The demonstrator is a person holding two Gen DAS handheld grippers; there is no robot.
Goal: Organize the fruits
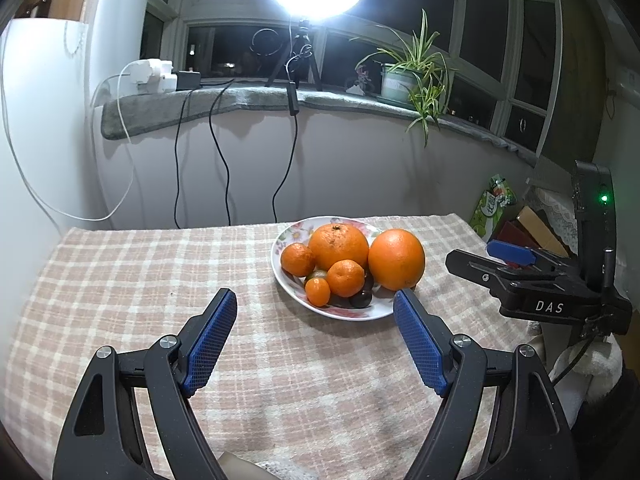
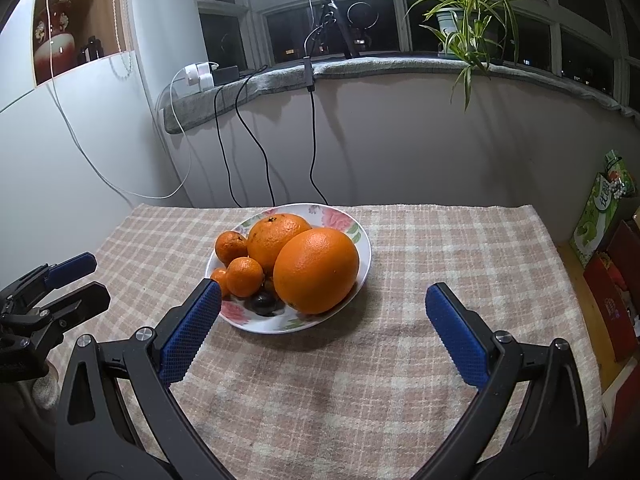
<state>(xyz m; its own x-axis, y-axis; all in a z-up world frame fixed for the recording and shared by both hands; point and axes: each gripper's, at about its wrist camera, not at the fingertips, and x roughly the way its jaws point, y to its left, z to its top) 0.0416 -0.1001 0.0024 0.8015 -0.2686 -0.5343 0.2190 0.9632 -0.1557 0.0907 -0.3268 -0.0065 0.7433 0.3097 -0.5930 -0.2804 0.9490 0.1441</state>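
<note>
A floral plate (image 1: 285, 236) (image 2: 347, 220) sits at the far middle of the checked cloth. It holds two large oranges (image 1: 339, 245) (image 2: 316, 270), three small tangerines (image 1: 346, 277) (image 2: 244, 276) and some dark fruit (image 1: 360, 299) (image 2: 264, 302). My left gripper (image 1: 315, 293) is open just short of the plate's near rim, with nothing between its blue pads. My right gripper (image 2: 323, 286) is open too, a little short of the plate on its right side, and holds nothing. Each gripper shows in the other's view: the right gripper (image 1: 470, 254) and the left gripper (image 2: 98, 276).
The checked cloth (image 1: 160, 280) (image 2: 460, 240) covers the table. Behind it run a wall and a windowsill with a ring light tripod (image 1: 298, 60), hanging cables (image 2: 240, 140) and a potted plant (image 2: 460, 20). Boxes and a green bag (image 2: 596, 216) stand off the table's right edge.
</note>
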